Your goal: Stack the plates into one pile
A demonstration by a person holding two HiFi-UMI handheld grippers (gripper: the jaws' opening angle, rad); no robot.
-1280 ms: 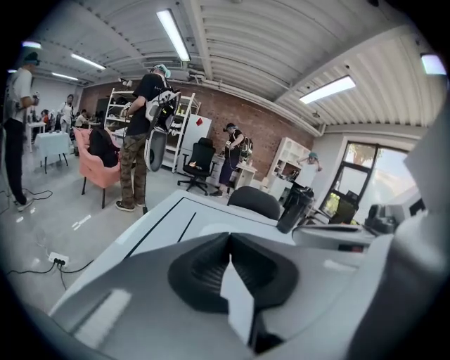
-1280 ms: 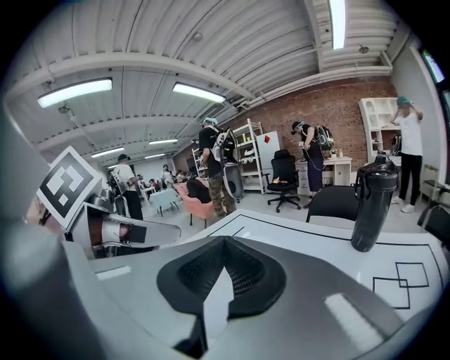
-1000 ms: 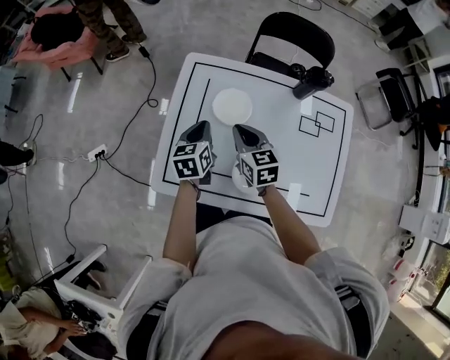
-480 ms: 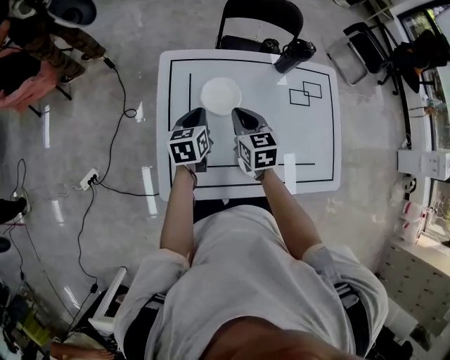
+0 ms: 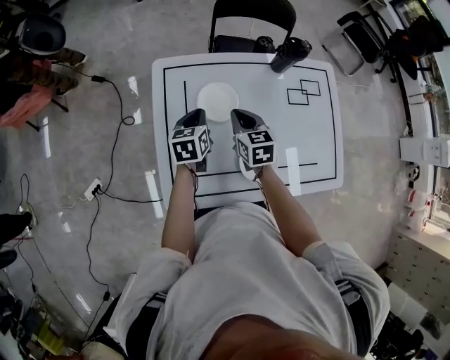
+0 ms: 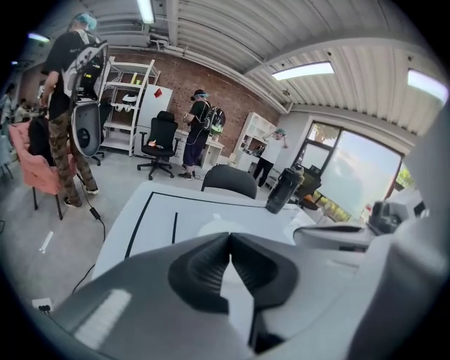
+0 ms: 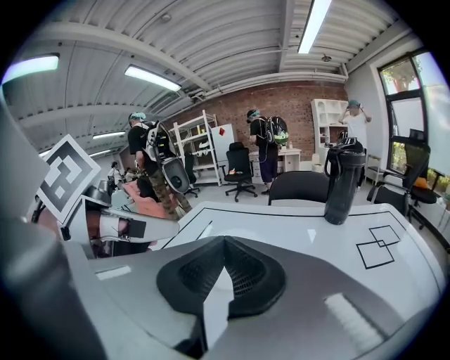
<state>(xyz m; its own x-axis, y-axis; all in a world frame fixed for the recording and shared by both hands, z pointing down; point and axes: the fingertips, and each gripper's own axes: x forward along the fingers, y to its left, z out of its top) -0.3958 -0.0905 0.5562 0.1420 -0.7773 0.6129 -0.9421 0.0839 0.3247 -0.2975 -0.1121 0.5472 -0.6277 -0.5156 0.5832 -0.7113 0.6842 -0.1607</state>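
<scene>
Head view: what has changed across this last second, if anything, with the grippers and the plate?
The left gripper and right gripper have edged slightly forward, nearer the plate. Most of the apparent shift is the head camera turning, so the table now sits squarer in frame. Nothing was taken hold of or let go: both grippers stay shut and empty. Plate and bottle kept their places.

Plate near side hidden behind my left gripper. Chair clipped by head view's top edge.
</scene>
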